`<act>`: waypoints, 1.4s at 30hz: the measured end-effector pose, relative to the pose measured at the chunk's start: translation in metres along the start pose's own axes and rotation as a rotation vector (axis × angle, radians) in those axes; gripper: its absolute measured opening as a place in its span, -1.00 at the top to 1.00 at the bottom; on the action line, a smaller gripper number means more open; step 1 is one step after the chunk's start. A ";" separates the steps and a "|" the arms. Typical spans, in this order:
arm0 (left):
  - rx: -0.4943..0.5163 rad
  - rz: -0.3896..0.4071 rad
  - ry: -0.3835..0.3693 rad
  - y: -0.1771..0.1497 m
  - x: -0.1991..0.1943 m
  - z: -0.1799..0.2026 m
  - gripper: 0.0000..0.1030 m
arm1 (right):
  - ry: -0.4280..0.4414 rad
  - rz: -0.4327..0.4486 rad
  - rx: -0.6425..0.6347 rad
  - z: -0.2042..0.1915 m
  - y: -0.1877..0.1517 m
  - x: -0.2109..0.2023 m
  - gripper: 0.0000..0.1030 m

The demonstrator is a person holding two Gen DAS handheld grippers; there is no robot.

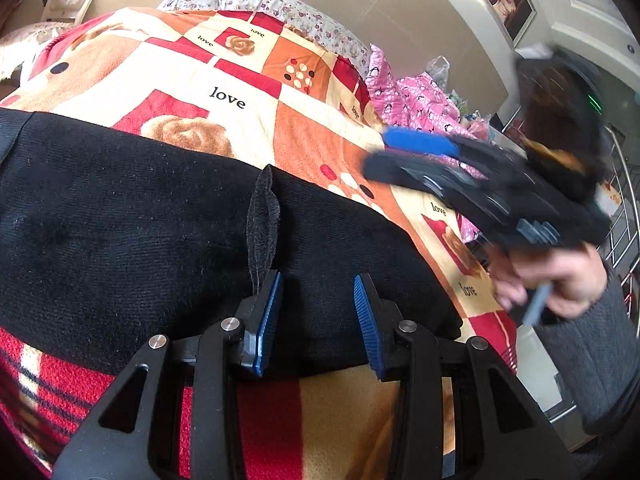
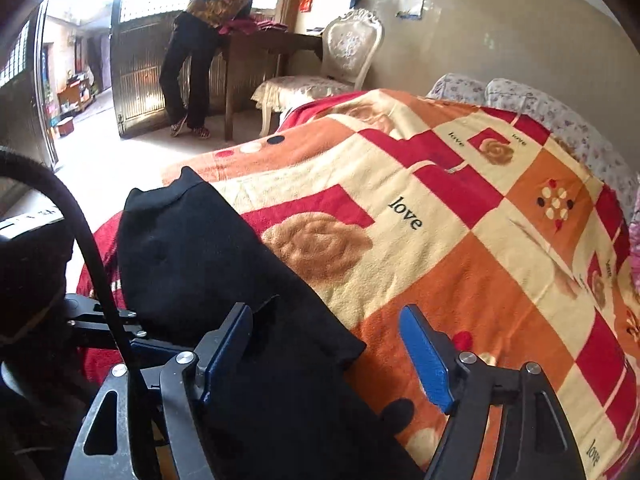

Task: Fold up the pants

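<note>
The black knit pants (image 1: 140, 220) lie folded in a long band across the patterned blanket (image 1: 224, 92). A fuzzy flap of the fabric (image 1: 262, 220) stands up near the middle. My left gripper (image 1: 318, 320) is open, its blue pads just above the near edge of the pants, holding nothing. My right gripper (image 2: 328, 356) is open over the pants' end (image 2: 280, 360), empty. It also shows blurred in the left wrist view (image 1: 424, 156), raised above the bed at the right. The pants (image 2: 180, 248) stretch away to the left in the right wrist view.
Floral pillows (image 1: 280, 8) lie at the head of the bed. Pink clothing (image 1: 412, 96) is piled at the bed's far right. A white chair (image 2: 344, 60), a wooden table (image 2: 272, 44) and a person (image 2: 200, 48) stand beyond the bed. A black cable (image 2: 92, 252) crosses the left.
</note>
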State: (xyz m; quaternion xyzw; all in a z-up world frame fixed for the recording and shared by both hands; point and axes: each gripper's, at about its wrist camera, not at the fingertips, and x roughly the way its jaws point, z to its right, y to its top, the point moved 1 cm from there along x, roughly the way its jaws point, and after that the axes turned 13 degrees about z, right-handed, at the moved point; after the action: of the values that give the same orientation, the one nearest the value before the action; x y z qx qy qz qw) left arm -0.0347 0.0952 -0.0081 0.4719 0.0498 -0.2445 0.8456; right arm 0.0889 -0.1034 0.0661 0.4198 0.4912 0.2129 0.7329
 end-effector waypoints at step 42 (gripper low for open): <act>-0.776 0.333 0.186 0.031 -0.108 -0.176 -0.36 | 0.060 0.268 0.621 0.069 -0.111 -0.047 -0.44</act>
State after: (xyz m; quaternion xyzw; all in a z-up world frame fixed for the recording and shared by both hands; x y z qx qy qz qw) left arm -0.0887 0.2930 -0.0466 0.1404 0.1371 -0.0244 0.9803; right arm 0.1200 -0.2276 0.0121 0.6774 0.4945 0.1600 0.5205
